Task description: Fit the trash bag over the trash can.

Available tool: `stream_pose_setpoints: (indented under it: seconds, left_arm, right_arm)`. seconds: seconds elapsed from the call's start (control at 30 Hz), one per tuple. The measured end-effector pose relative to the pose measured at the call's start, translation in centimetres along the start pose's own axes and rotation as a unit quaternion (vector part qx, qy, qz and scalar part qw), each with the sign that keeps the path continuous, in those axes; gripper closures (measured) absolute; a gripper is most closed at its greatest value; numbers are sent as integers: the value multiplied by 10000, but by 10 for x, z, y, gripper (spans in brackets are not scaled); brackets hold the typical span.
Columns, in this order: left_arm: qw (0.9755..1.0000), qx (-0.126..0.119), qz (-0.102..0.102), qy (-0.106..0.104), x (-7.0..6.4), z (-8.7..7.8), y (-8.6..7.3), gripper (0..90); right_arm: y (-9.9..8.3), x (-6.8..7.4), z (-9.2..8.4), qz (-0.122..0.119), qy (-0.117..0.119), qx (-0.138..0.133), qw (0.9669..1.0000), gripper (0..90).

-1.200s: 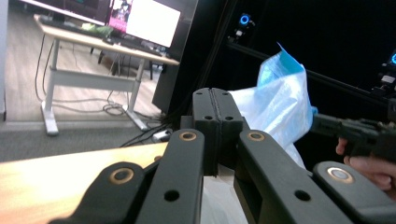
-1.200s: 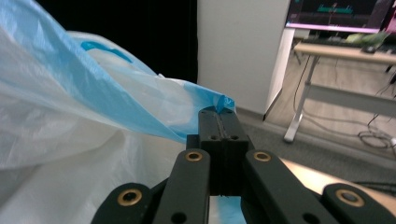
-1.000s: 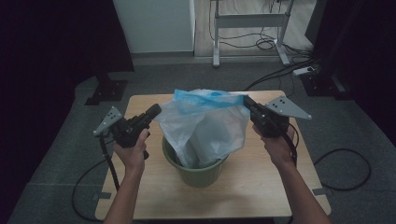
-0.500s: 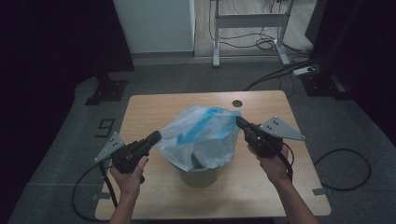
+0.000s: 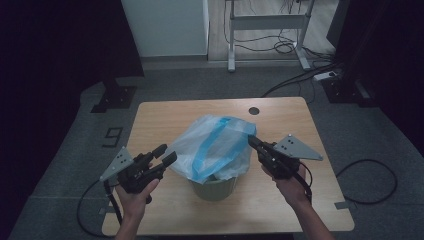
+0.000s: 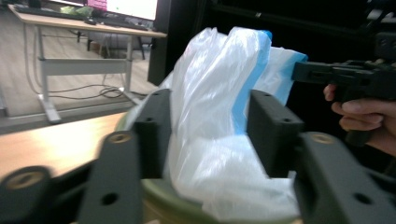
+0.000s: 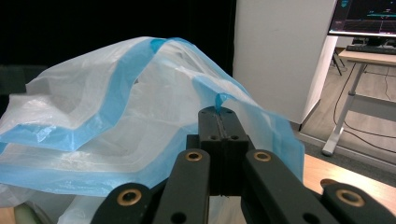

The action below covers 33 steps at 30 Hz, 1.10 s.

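**Bag half-fitted over bin, one side let go**

Film like this is light, limp and slippery, so we judge the blue hem band the best hold. The bag [image 5: 215, 147] sits bunched over the green bin [image 5: 214, 186] near the middle of the table [image 5: 165, 112]. Our right gripper [image 5: 251, 140] is clamped on that blue edge. Our left gripper [image 5: 166, 154] has just been opening; the plastic hangs between its jaws, with the pads off it. Compared with a second ago, both hands are lower and nearer to us, and the bag has slumped closer to the rim.
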<state>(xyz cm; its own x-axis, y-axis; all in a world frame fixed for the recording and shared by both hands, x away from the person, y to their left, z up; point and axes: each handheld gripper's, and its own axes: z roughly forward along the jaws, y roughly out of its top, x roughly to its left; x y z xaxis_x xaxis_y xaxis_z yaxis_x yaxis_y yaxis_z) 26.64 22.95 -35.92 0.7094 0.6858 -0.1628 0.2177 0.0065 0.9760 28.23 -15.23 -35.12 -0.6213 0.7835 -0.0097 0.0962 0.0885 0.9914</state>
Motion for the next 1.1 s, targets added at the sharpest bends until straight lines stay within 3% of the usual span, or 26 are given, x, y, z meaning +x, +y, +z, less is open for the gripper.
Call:
stream_pose_setpoints:
  seconds: [0.17, 0.37, 0.43, 0.57, 0.73, 0.8, 0.87, 0.97, 1.1]
  left_arm:
    - [9993, 316, 205, 9, 5, 14, 21, 375]
    - [9968, 746, 221, -197, 18, 35, 34, 368]
    - [9963, 805, 232, -167, 20, 41, 35, 378]
    - [9948, 979, 254, -140, 22, 51, 37, 501]
    - [9933, 1106, 241, -242, 23, 58, 38, 814]
    - [9941, 1032, 279, -172, 22, 59, 39, 888]
    - [9965, 794, 252, -35, 23, 57, 40, 897]
    - [9994, 345, 30, 89, 30, 53, 43, 898]
    - [9993, -104, -252, 248, 40, 48, 45, 899]
  right_arm:
    - [3, -1, 4, -11, 31, 32, 10000, 892]
    - [8, -1, 9, -83, 76, 94, 9999, 892]
    - [10, 0, 11, -111, 85, 99, 9999, 892]
    - [13, 1, 14, -141, 99, 103, 9998, 892]
    - [14, 3, 15, -178, 106, 121, 9997, 892]
    - [14, 3, 16, -185, 98, 130, 9997, 892]
    - [14, 3, 15, -183, 82, 150, 9997, 892]
    - [13, 1, 14, -173, 40, 172, 9997, 892]
    - [11, -5, 12, -174, -82, 252, 9995, 892]
